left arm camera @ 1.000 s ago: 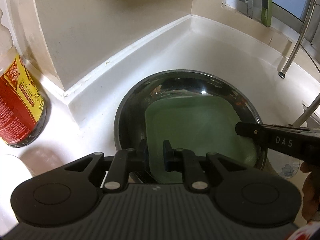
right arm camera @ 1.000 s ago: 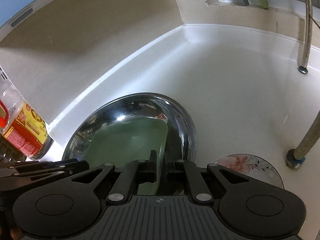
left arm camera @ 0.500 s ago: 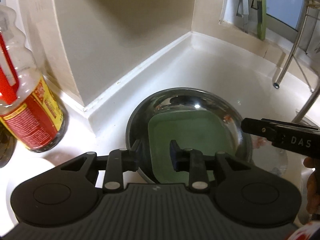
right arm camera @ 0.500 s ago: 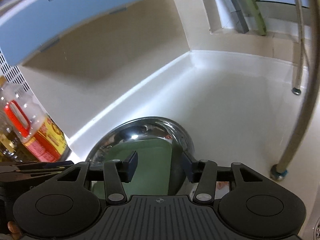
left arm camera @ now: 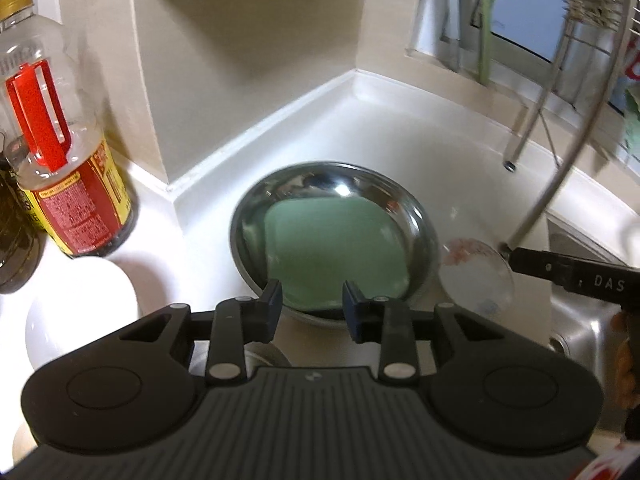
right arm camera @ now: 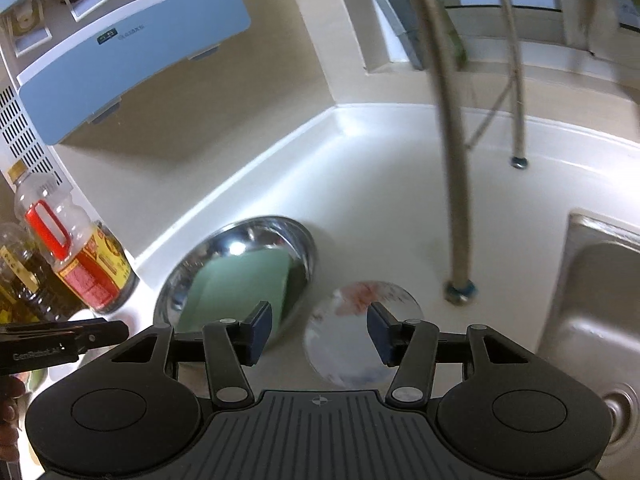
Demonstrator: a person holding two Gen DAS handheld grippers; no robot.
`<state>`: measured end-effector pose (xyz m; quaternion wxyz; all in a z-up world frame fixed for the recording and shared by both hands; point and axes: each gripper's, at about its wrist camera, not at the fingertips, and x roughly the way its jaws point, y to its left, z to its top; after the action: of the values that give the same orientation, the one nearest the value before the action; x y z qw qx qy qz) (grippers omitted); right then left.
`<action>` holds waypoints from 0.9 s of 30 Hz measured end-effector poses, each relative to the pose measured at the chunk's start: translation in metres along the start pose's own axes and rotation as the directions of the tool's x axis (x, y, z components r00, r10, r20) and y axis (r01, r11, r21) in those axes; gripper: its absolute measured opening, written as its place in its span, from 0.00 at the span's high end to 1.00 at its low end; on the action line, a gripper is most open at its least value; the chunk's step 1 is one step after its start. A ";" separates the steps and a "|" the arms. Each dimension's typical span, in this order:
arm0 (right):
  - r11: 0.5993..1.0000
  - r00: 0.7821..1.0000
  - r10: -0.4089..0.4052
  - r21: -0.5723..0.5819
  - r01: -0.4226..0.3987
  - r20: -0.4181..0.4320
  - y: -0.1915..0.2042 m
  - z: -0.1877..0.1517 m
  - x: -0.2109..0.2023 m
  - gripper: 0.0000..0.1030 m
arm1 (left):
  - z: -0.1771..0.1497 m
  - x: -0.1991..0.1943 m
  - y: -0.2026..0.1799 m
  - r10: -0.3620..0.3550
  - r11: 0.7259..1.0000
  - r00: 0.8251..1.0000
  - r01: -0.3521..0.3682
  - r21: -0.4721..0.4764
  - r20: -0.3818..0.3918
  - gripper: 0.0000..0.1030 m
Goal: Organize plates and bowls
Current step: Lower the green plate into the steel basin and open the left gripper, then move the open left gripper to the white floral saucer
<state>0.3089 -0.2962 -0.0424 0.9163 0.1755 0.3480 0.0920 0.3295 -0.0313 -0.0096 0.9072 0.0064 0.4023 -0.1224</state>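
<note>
A steel bowl (left arm camera: 420,224) sits on the white counter near the corner, with a square green plate (left arm camera: 336,256) lying inside it. The bowl (right arm camera: 276,232) and green plate (right arm camera: 240,280) also show in the right wrist view. A small floral plate (left arm camera: 476,276) lies flat just right of the bowl; in the right wrist view the floral plate (right arm camera: 352,332) is below my fingers. My left gripper (left arm camera: 312,306) is open and empty above the bowl's near rim. My right gripper (right arm camera: 320,332) is wide open and empty above the floral plate.
An oil bottle with a red handle (left arm camera: 68,152) and a darker bottle (left arm camera: 16,232) stand at the left. A white bowl (left arm camera: 80,304) sits at the near left. A steel sink (right arm camera: 592,320), rack legs (right arm camera: 456,184) and a blue appliance (right arm camera: 120,56) surround the counter.
Both grippers opened, letting go of the bowl and green plate, and pulled up and back. The bowl stays on the counter with the green plate inside.
</note>
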 end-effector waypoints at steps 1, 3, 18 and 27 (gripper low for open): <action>1.000 1.000 -0.005 0.001 0.005 -0.006 -0.001 -0.003 -0.004 0.48 | -0.003 -0.002 -0.003 -0.004 1.000 1.000 0.004 -0.001 -0.004 0.71; 1.000 1.000 -0.010 0.005 0.010 -0.013 -0.004 -0.007 -0.011 0.48 | -0.008 -0.006 -0.008 -0.012 1.000 1.000 0.012 -0.004 -0.011 0.71; 1.000 0.998 -0.016 0.007 0.017 -0.063 -0.026 -0.035 -0.041 0.48 | -0.048 -0.020 -0.039 -0.011 1.000 0.998 0.009 -0.023 -0.069 0.71; 1.000 0.996 -0.001 -0.013 0.000 -0.093 -0.029 -0.043 -0.046 0.48 | -0.062 -0.025 -0.051 0.012 0.999 0.997 -0.015 -0.032 -0.082 0.71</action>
<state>0.2471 -0.3256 -0.0559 0.9002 0.1651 0.3899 0.1020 0.2568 -0.0682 -0.0293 0.8907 -0.0005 0.4412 -0.1094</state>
